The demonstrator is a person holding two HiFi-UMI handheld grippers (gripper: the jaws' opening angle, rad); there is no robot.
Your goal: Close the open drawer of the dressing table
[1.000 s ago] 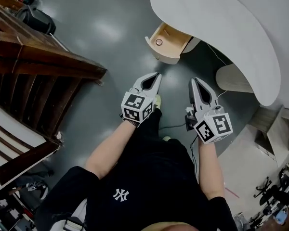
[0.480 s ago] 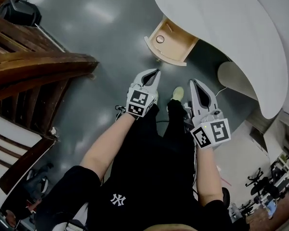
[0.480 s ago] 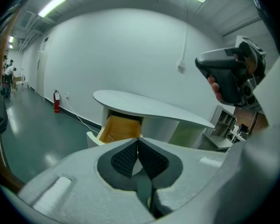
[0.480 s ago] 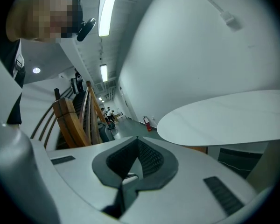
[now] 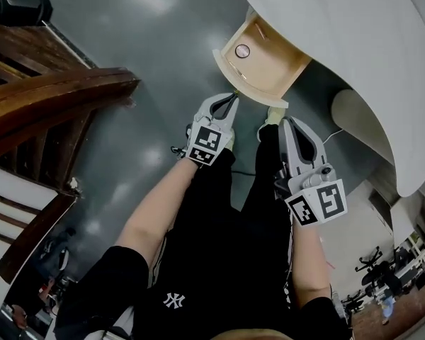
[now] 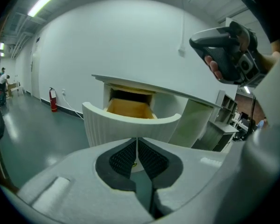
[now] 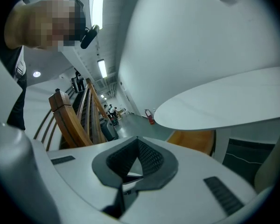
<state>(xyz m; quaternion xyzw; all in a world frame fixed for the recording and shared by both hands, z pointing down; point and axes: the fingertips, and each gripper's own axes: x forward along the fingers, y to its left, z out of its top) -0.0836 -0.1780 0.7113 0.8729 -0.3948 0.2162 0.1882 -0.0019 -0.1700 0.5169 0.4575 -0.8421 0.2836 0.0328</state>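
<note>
The white dressing table [image 5: 354, 41] stands ahead with its drawer [image 5: 258, 52] pulled out, wooden inside, a small round thing [image 5: 242, 50] lying in it. My left gripper [image 5: 231, 99] is shut with nothing in it, its tips just short of the drawer's curved ribbed front [image 6: 130, 125]. In the left gripper view [image 6: 137, 141] the jaws meet right before that front. My right gripper [image 5: 287, 123] is shut too, held a little further back and to the right, below the tabletop edge [image 7: 224, 104].
A dark wooden chair [image 5: 49, 112] stands at the left over the grey floor [image 5: 156, 41]. A round white stool [image 5: 358, 115] sits under the table at right. A fire extinguisher [image 6: 52, 99] stands by the far wall.
I have stepped closer to the table. Both grippers have moved forward, and the left one has come from well short of the drawer to just before its front.
</note>
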